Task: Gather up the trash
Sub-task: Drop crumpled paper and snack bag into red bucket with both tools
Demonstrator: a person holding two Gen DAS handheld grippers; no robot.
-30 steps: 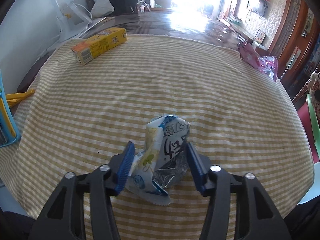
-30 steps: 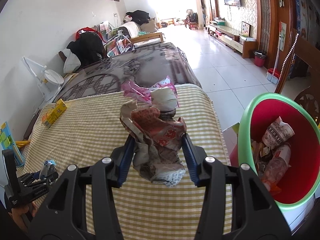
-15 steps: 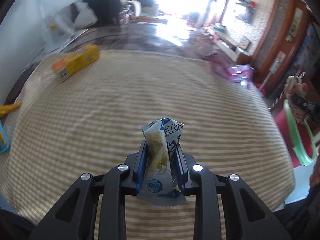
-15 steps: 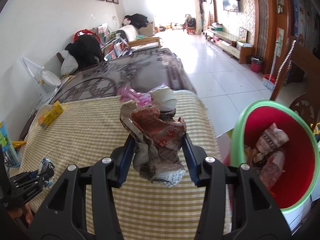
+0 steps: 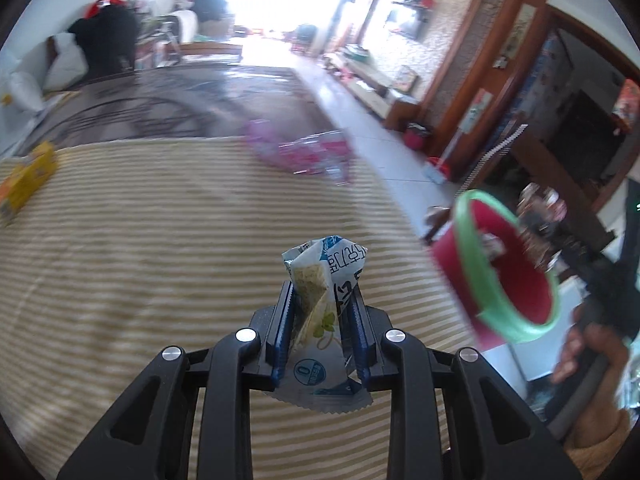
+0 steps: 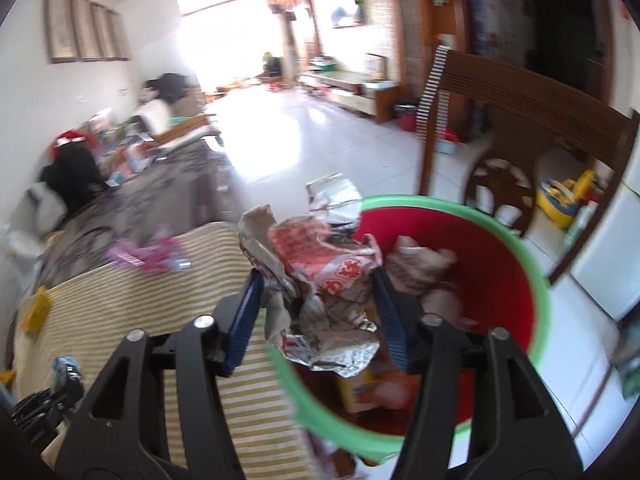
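Observation:
My left gripper (image 5: 322, 308) is shut on a blue-and-white snack wrapper (image 5: 320, 272), held above the striped tablecloth (image 5: 160, 240). Off the table's right edge stands a red bin with a green rim (image 5: 472, 264). In the right wrist view my right gripper (image 6: 316, 292) hangs over the near rim of that bin (image 6: 536, 280). Its jaws are opening, and a crumpled red-and-silver wrapper (image 6: 328, 276) sits loose between them, with a gap at the left pad. Several wrappers (image 6: 424, 264) lie inside the bin.
A pink wrapper (image 5: 304, 152) lies near the cloth's far right corner and a yellow box (image 5: 28, 180) at its far left. A wooden chair (image 6: 520, 108) stands behind the bin. The hand holding the right gripper (image 5: 580, 352) shows at the right of the left wrist view.
The left gripper shut on the snack wrapper, lifted it and swung right toward the bin. The right gripper carried its crumpled wrapper over the bin and its jaws have spread.

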